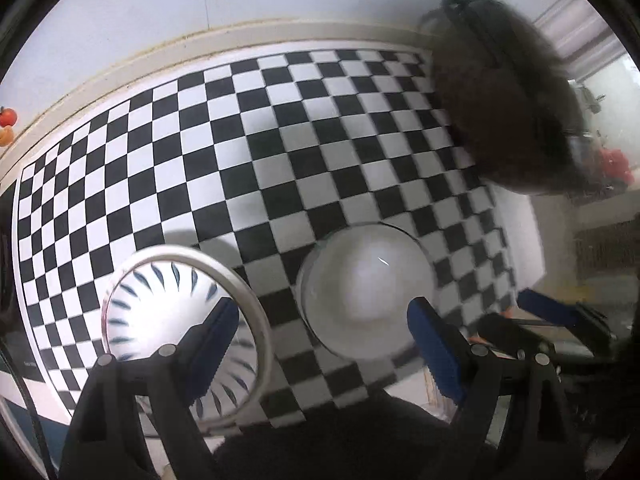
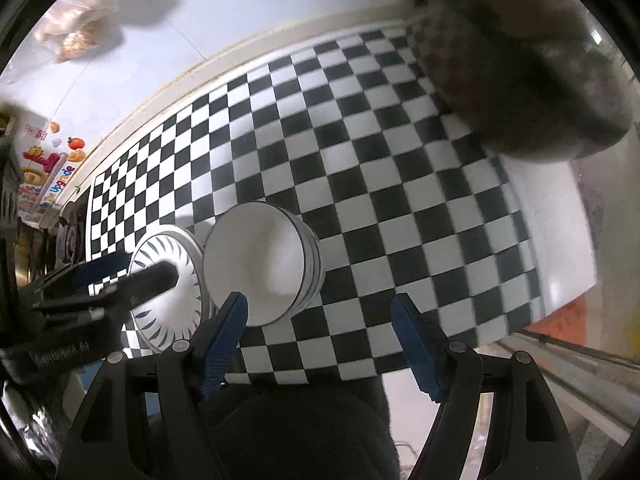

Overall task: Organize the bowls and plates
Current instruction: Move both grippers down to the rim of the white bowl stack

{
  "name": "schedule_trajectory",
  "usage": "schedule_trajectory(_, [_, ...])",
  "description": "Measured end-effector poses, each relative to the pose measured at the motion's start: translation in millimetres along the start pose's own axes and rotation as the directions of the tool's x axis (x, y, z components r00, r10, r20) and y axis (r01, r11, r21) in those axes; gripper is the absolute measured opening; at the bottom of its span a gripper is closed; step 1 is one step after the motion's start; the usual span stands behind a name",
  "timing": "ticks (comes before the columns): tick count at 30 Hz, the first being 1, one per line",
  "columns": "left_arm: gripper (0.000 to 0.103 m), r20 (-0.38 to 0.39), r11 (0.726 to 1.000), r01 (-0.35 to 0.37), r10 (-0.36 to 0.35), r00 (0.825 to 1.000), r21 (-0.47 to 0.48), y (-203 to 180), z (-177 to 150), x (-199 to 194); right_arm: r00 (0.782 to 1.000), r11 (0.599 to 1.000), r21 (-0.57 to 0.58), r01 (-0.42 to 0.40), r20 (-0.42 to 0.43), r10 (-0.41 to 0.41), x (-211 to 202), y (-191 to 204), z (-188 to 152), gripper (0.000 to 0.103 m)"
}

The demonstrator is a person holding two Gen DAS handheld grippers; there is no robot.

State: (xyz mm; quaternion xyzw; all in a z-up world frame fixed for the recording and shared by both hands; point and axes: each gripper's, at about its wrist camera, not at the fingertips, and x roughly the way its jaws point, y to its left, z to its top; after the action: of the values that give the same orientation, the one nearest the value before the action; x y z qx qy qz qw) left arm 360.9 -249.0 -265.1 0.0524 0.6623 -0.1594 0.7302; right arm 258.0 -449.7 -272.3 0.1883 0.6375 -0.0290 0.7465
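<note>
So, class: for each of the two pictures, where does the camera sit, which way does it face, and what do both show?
Left wrist: on the left hand-held gripper, facing down at the checkered mat; its open blue fingers show.
Right wrist: on the right hand-held gripper, facing down at the same mat; its open fingers and the other gripper show.
Shared: patterned bowl, plain white bowl.
</note>
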Motion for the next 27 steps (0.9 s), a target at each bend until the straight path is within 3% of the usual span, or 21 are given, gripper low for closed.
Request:
schedule_trajectory(5, [0.085, -0.091, 0.997, 0.059, -0.063, 0.994, -0.041, 13, 16, 40, 0.999, 1.000, 0.031, 0.003, -0.053, -0.002, 46, -9, 8, 0.076])
schedule_trajectory(14, [0.085, -0.203, 0.987, 0.145, -0.157, 0.967, -0.073, 19, 33, 87, 0.986, 0.992, 0.109, -0.060, -0.148, 0.076, 107, -22, 18, 0.076])
schedule_trajectory(16, [0.079, -0.224, 0.985, 0.155, -0.168, 0.960, -0.075, 20, 35, 95, 0.983, 0.991, 0.118, -0.069, -0.163, 0.088, 117, -23, 19, 0.076])
schedule_trajectory(18, [0.063, -0.253, 0.982, 0.171, -0.185, 0.950, -0.077, 19, 35, 104, 0.979, 0.988, 0.131, -0.086, -0.172, 0.108, 123, -24, 20, 0.076])
schedule_trajectory(21, [0.048, -0.289, 0.979, 0.189, -0.204, 0.935, -0.080, 20, 33, 114, 0.970, 0.982, 0.150, -0.116, -0.194, 0.145, 136, -26, 23, 0.076])
schedule_trajectory(27, [0.050, -0.317, 0.972, 0.216, -0.236, 0.919, -0.095, 22, 29, 128, 0.949, 0.967, 0.188, -0.173, -0.231, 0.215, 160, -25, 24, 0.076])
